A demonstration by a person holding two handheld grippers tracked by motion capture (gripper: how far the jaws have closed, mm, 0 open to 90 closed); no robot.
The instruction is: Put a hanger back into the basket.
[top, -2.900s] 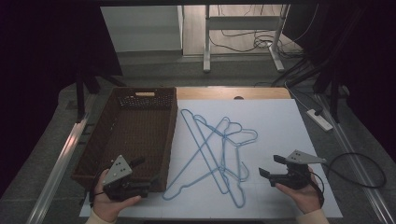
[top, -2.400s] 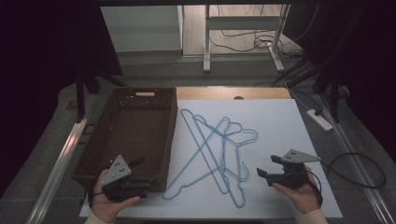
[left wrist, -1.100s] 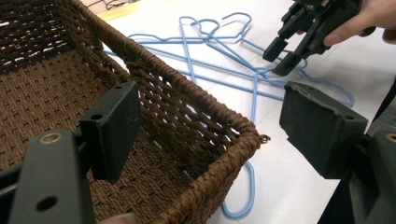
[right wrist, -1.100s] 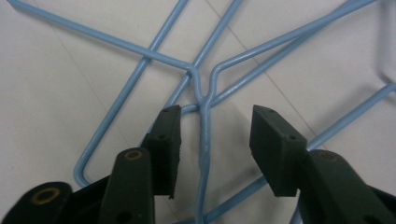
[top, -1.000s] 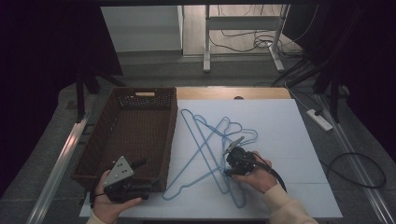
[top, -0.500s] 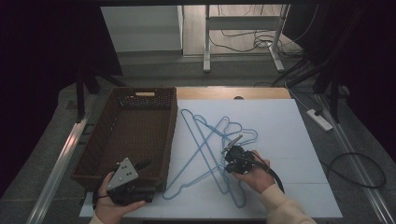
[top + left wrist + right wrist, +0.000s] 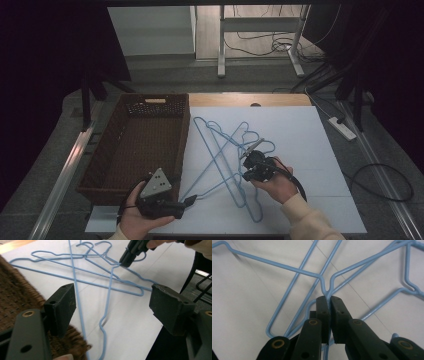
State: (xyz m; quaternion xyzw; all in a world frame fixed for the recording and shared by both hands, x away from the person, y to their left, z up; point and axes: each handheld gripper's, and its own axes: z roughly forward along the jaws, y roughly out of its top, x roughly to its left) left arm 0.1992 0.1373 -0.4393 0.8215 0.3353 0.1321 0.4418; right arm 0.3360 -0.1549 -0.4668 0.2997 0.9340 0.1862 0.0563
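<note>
On a white surface (image 7: 320, 145), the right tool (image 7: 327, 300) is clenched on the neck of a pale blue wire coat hanger (image 7: 342, 272), its jaws having just closed around the wire. That hanger lies tangled with other blue wire hangers (image 7: 220, 150) near the middle of the surface, just beside a dark brown woven wicker basket (image 7: 107, 165). The left tool (image 7: 110, 307), jaws released wide and holding nothing, hovers at the basket's near corner, pointed toward the tangle.
</note>
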